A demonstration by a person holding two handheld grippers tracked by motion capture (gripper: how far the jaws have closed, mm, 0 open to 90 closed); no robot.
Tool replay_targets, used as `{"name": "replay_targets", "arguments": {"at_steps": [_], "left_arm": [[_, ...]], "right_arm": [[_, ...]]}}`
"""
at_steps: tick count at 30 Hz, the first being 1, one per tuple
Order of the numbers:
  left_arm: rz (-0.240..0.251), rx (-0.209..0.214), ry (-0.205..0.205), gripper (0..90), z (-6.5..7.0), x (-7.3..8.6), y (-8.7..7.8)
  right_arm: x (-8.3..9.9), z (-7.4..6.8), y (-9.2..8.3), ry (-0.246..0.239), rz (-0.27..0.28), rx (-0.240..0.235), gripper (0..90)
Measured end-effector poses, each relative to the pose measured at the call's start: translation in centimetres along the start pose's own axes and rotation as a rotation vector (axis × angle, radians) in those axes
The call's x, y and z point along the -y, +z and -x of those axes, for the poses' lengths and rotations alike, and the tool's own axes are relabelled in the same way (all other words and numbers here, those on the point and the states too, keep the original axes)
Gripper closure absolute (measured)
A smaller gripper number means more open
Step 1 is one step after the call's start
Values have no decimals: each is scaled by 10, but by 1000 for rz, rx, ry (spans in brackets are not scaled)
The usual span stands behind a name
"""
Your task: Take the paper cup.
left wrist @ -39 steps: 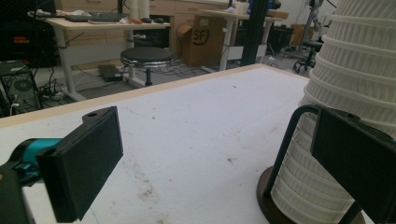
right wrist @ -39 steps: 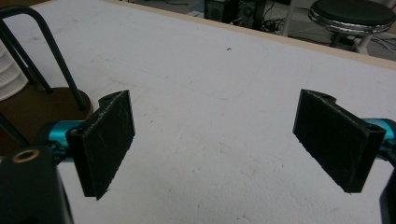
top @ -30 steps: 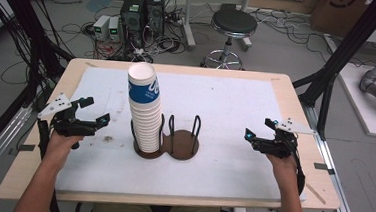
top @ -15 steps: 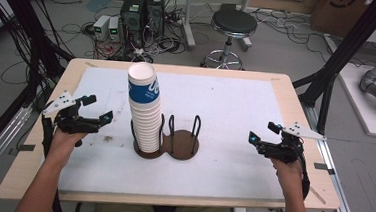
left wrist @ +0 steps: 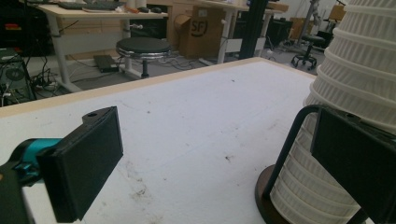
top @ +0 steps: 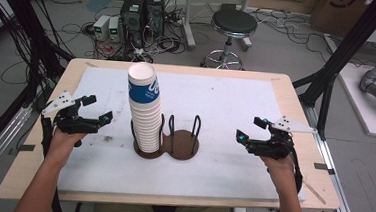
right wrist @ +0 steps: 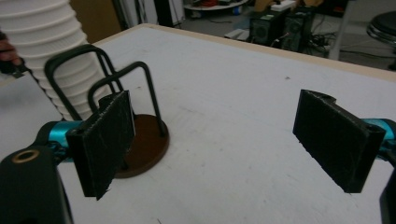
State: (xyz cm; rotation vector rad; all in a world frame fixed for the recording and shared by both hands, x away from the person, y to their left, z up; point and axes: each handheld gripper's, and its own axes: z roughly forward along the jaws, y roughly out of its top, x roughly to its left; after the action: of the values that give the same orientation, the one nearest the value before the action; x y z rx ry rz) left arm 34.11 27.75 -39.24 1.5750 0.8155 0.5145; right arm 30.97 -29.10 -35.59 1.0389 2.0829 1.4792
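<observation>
Meanwhile both hands have drifted outward, left gripper [top: 99, 109] and right gripper [top: 249, 129] fingers spread, empty.

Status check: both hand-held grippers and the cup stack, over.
Left hand-held gripper open, empty. Right hand-held gripper open, empty. Tall white paper cup stack upright in brown wire-looped holder, untouched. Nothing between.

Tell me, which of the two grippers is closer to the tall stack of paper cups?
Left. The left gripper sits just off the cup stack, while the right gripper is farther away, past the holder's empty side.
</observation>
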Motion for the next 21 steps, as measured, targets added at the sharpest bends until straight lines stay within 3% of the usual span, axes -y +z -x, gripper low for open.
{"name": "replay_targets", "arguments": {"at_steps": [11, 21], "left_arm": [[-7, 3, 0, 23, 1, 1, 0], [-6, 3, -2, 23, 0, 2, -1]], "right_arm": [[-33, -39, 16, -92, 24, -166, 128], [-57, -74, 58, -156, 14, -296, 129]]}}
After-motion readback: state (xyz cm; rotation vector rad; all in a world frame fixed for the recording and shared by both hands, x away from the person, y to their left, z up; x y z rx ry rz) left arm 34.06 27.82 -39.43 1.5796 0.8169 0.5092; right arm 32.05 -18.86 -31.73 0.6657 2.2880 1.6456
